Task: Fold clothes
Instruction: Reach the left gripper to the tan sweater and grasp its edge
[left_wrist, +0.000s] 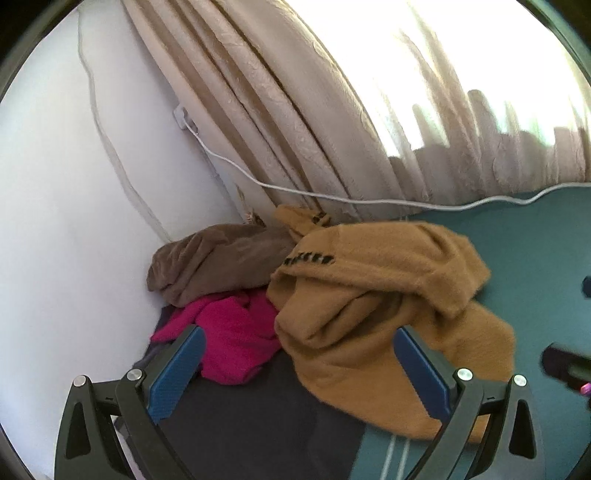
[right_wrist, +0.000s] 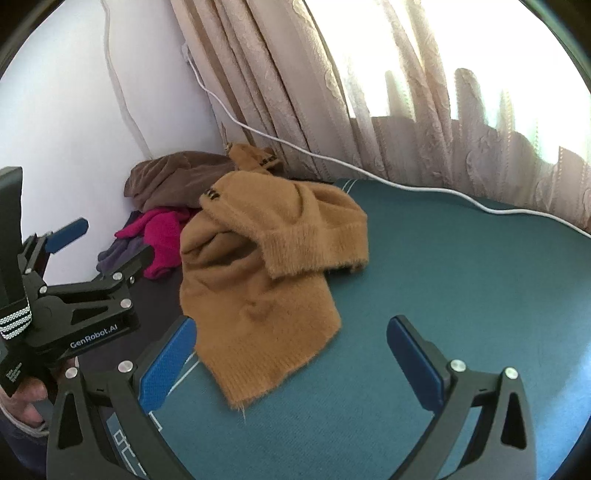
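Note:
A fuzzy tan sweater (left_wrist: 373, 302) (right_wrist: 266, 258) lies crumpled on the teal surface (right_wrist: 443, 295), one ribbed hem folded over its top. Beside it to the left sit a magenta garment (left_wrist: 229, 339) (right_wrist: 159, 240), a brown garment (left_wrist: 214, 266) (right_wrist: 173, 181) against the wall, and a dark purple piece (right_wrist: 118, 254). My left gripper (left_wrist: 295, 365) is open, hovering just above the magenta cloth and the sweater's near edge, holding nothing. My right gripper (right_wrist: 291, 354) is open too, low over the sweater's near hem. The left gripper (right_wrist: 74, 266) also shows at the left of the right wrist view.
A white wall (left_wrist: 55, 221) closes the left side. Beige curtains (left_wrist: 277, 110) (right_wrist: 295, 92) hang behind, with a white cable (left_wrist: 332, 195) (right_wrist: 406, 184) trailing along the surface's far edge. A dark cloth (left_wrist: 258, 424) lies under the left gripper. A hand (right_wrist: 26, 398) holds the left tool.

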